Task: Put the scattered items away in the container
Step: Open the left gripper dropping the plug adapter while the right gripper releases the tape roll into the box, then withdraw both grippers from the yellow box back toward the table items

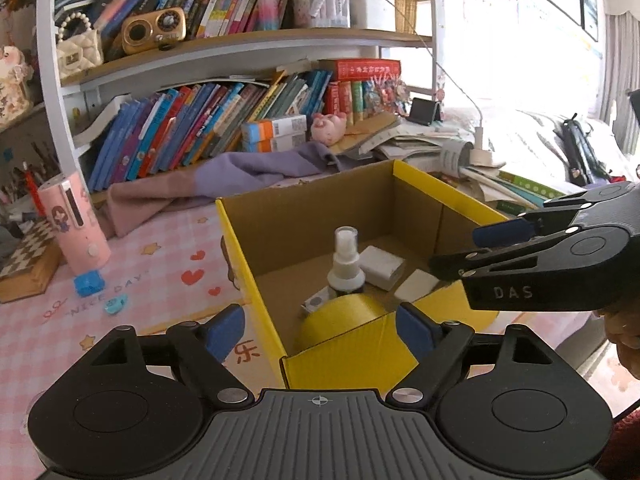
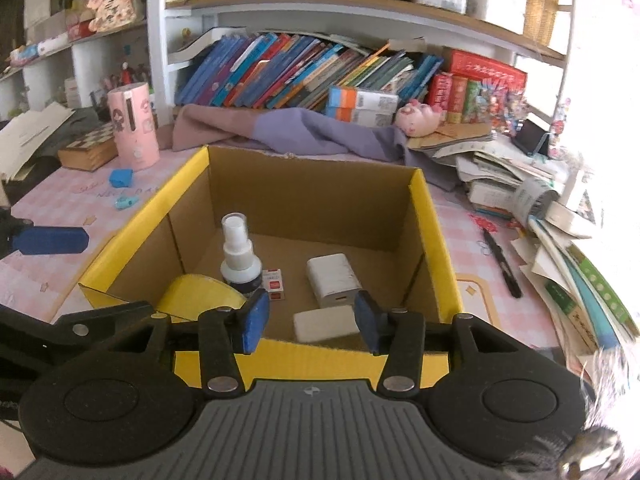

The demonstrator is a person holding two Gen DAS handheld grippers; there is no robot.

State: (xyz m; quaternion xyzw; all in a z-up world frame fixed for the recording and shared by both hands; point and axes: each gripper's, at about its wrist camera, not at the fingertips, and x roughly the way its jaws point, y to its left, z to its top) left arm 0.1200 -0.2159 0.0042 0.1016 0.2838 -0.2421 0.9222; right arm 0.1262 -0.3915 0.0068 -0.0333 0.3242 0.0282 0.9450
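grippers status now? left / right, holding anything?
Left gripper: jaws open, nothing held, over the box near edge.
Right gripper: jaws open, nothing between them.

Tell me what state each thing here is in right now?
Cardboard box: open-topped.
Spray bottle: upright in the box, cap on.
White charger: lying in the box.
Black pen: lying outside on the table.
Left gripper: open, empty.
Right gripper: open, empty.
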